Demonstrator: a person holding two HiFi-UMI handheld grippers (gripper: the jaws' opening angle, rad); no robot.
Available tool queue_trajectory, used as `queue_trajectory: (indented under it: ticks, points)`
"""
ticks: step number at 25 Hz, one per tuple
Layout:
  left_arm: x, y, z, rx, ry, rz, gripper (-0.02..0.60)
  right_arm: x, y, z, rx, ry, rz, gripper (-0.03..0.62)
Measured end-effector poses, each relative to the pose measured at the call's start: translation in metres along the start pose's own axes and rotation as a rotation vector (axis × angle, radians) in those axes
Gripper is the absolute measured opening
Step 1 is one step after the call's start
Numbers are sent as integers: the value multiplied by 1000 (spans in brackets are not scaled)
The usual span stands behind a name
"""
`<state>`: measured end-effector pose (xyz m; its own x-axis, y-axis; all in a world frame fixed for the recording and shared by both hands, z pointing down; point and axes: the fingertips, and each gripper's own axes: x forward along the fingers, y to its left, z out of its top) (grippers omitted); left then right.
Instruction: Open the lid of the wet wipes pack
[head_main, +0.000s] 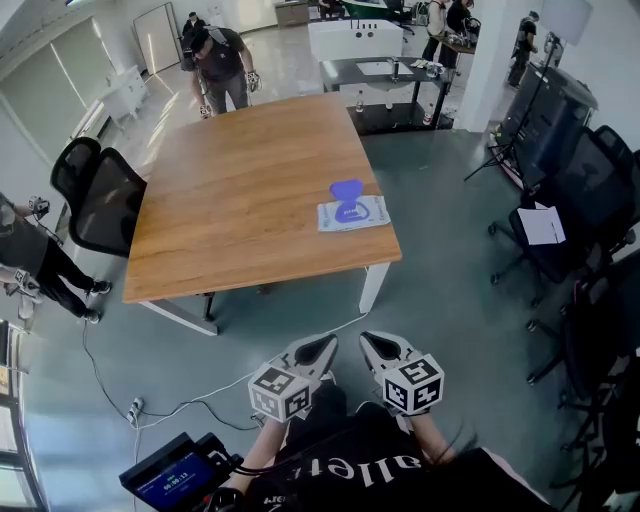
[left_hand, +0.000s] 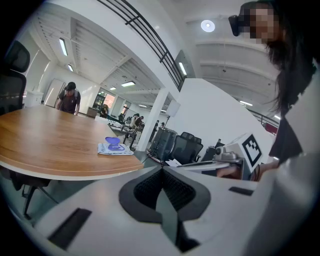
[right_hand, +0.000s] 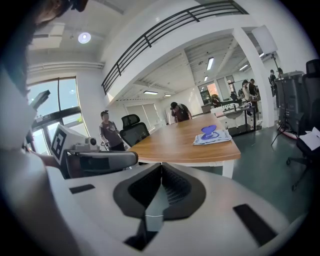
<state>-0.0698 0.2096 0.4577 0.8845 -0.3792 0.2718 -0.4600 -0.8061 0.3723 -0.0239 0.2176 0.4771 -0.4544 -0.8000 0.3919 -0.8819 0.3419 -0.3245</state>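
The left gripper has its jaws shut together with nothing between them, and so does the right gripper. Both are held side by side close to the person's body, over the grey floor and well apart from the wooden table. The wet wipes pack lies flat near the table's near right corner, with its blue lid flipped up. Another person bends over the table's far end.
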Motion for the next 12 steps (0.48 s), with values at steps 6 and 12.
queue_trajectory:
  ticks: [6,12]
  points:
    - [6,4,2,3,3,-4,2,4,-6,3,-3,-1,-5,15]
    - [12,12,7,-1,7,-7,2,12,-12,8,-5,2,-8,15]
